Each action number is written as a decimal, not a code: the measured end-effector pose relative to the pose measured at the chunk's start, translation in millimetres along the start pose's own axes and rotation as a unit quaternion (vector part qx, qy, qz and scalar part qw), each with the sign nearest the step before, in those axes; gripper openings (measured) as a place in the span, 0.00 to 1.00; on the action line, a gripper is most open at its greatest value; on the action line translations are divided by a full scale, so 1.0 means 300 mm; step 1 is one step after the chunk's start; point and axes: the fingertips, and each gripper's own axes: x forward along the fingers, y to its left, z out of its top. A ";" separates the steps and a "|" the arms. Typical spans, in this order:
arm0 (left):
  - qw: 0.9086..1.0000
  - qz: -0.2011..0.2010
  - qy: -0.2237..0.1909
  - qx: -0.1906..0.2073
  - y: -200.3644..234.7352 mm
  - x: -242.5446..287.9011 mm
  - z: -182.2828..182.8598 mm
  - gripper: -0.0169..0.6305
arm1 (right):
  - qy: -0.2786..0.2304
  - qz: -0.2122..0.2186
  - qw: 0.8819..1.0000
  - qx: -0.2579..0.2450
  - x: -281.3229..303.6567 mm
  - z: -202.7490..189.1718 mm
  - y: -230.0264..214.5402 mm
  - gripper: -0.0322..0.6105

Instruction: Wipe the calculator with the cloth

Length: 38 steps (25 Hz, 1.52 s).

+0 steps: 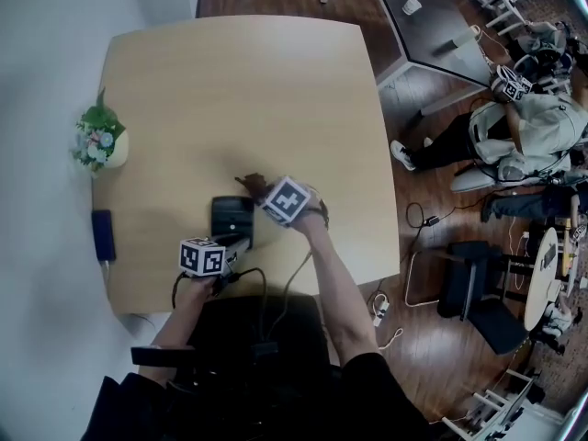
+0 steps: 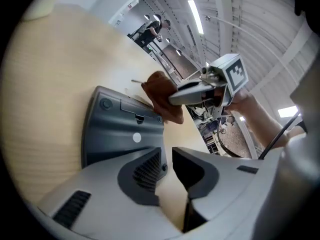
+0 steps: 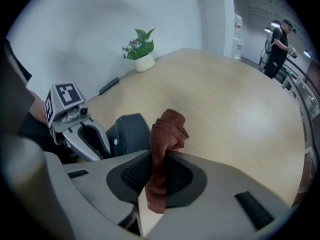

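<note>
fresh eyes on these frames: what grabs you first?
First, the rust-brown cloth pinched in the right gripper, held at the far corner of the dark grey calculator near the front of the pale wooden table. Next, the left gripper at the calculator's near edge, jaws slightly apart with only tabletop showing between them. A small potted plant stands at the table's left edge.

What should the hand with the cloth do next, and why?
Probably lower the cloth onto the calculator and rub across it. The right gripper pinches the cloth, which hangs by the calculator's far corner; whether it touches yet is unclear.
</note>
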 end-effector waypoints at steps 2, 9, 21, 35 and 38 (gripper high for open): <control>1.000 0.001 -0.001 0.000 0.005 -0.003 -0.004 0.13 | -0.059 0.016 0.998 -0.016 0.012 0.139 0.058 0.15; 1.000 0.010 -0.004 -0.008 0.003 0.007 -0.023 0.13 | -0.064 0.051 0.990 -0.112 0.197 0.360 0.259 0.16; 0.999 -0.014 -0.025 -0.023 -0.006 -0.010 0.005 0.13 | 0.008 -0.045 0.996 0.080 -0.045 -0.316 0.004 0.15; 0.991 -0.019 -0.098 -0.089 0.223 -0.244 0.144 0.51 | -0.128 -0.073 0.971 0.186 0.058 -0.137 0.176 0.15; 0.993 -0.026 -0.057 -0.097 0.200 -0.190 0.136 0.52 | -0.136 -0.066 0.968 0.199 0.080 -0.106 0.173 0.15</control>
